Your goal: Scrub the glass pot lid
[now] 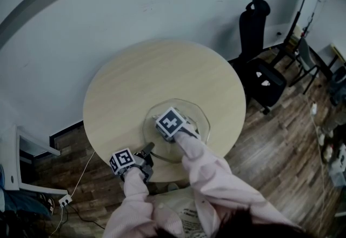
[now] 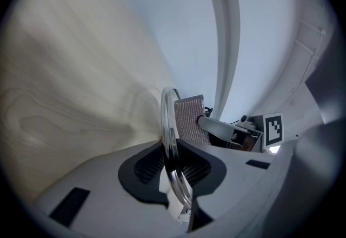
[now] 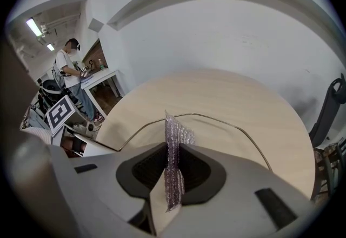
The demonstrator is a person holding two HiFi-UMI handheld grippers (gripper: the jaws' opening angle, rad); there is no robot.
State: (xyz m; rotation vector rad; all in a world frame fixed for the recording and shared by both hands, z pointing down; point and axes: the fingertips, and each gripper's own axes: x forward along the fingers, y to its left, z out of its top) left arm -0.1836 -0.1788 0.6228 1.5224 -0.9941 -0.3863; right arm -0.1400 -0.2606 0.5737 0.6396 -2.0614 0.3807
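The glass pot lid [image 1: 186,118] lies on the near part of the round wooden table [image 1: 135,85]. At the lid's near-left edge, my left gripper [image 1: 148,150] is shut on the metal rim [image 2: 169,134], which runs edge-on between the pads of the left gripper [image 2: 172,162]. My right gripper [image 1: 172,123] sits over the middle of the lid, pointing steeply down. A silvery mesh scrub pad [image 3: 174,145] stands clamped in the right gripper [image 3: 173,165], with the lid's rim [image 3: 221,120] just beyond it. The scrub pad [image 2: 190,119] rests against the glass.
A black chair and bag [image 1: 262,77] stand to the right of the table. A white shelf [image 1: 24,158] and a power strip [image 1: 65,199] are at the lower left on the wood floor. A person [image 3: 67,69] stands far off at a counter.
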